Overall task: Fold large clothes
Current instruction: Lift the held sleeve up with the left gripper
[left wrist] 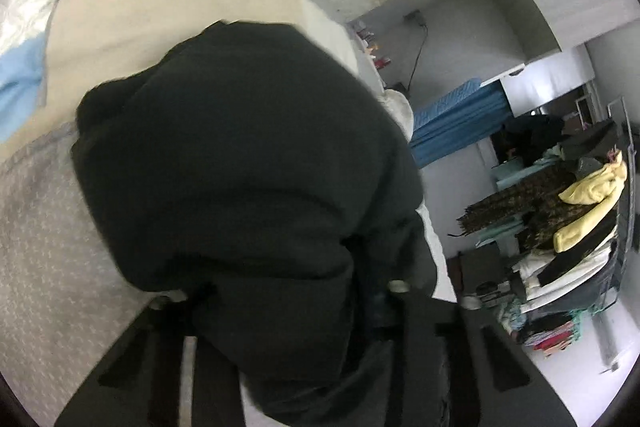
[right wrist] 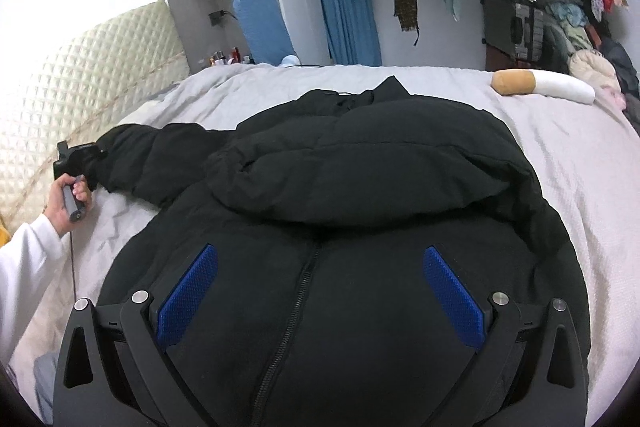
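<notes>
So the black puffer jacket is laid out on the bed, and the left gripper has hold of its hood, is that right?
Not the hood. The left gripper is closed on the end of the sleeve; the right wrist view shows it. The black puffer jacket does lie on the bed.

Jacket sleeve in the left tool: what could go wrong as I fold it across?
1. The left tool grips only the cuff of the puffy sleeve, so it may slip out mid-swing.
2. The right tool hovers open over the jacket, so nothing pins the body and it may drag across the bed.
</notes>
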Action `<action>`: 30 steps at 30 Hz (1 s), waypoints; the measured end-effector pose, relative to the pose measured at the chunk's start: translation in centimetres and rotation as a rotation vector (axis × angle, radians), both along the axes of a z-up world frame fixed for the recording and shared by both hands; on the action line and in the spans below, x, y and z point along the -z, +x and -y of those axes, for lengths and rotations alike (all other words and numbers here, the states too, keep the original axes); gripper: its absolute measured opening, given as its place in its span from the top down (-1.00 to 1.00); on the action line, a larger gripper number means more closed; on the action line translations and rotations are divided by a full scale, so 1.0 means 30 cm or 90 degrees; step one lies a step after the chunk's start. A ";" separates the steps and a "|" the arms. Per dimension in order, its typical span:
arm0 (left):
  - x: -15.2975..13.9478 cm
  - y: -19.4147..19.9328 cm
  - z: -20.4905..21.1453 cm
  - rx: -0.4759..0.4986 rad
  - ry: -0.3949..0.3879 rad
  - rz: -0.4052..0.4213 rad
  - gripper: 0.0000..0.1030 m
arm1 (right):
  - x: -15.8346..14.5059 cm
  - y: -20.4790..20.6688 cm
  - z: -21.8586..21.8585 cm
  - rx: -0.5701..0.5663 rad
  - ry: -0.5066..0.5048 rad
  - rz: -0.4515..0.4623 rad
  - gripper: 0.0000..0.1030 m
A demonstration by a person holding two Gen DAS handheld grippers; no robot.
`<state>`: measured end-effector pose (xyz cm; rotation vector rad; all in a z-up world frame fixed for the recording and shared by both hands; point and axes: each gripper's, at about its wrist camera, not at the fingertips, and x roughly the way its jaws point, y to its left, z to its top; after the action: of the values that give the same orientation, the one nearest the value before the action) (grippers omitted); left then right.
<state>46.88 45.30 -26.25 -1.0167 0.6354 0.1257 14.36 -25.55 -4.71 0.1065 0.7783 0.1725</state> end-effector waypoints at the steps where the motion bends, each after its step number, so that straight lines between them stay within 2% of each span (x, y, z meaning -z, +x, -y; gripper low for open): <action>1: -0.018 0.005 0.013 -0.001 0.018 -0.009 0.57 | -0.003 -0.003 0.001 0.001 -0.004 0.001 -1.00; 3: -0.051 0.002 0.034 -0.006 0.040 -0.021 0.74 | -0.008 -0.009 0.004 0.000 -0.006 0.005 -1.00; 6: -0.112 -0.035 0.036 -0.027 0.064 -0.023 0.84 | -0.026 -0.023 0.011 -0.001 -0.005 0.013 -1.00; 10: -0.201 -0.104 0.042 -0.052 0.119 -0.045 0.89 | -0.058 -0.047 0.031 -0.001 -0.008 0.028 -1.00; 13: -0.258 -0.172 0.022 -0.070 0.138 -0.049 0.91 | -0.078 -0.065 0.053 0.004 0.001 0.030 -1.00; 19: -0.401 -0.258 0.063 -0.065 0.186 -0.042 0.92 | -0.102 -0.103 0.082 0.006 0.006 0.034 -1.00; 25: -0.599 -0.267 0.215 -0.037 0.236 -0.020 0.93 | -0.146 -0.141 0.116 0.017 -0.006 0.066 -1.00; 30: -0.767 -0.258 0.393 0.011 0.310 0.008 0.92 | -0.183 -0.178 0.135 0.012 -0.021 0.096 -1.00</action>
<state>39.15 33.51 -3.25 -0.5420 0.5650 0.2454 9.01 -29.58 0.77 0.0693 0.6297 0.1483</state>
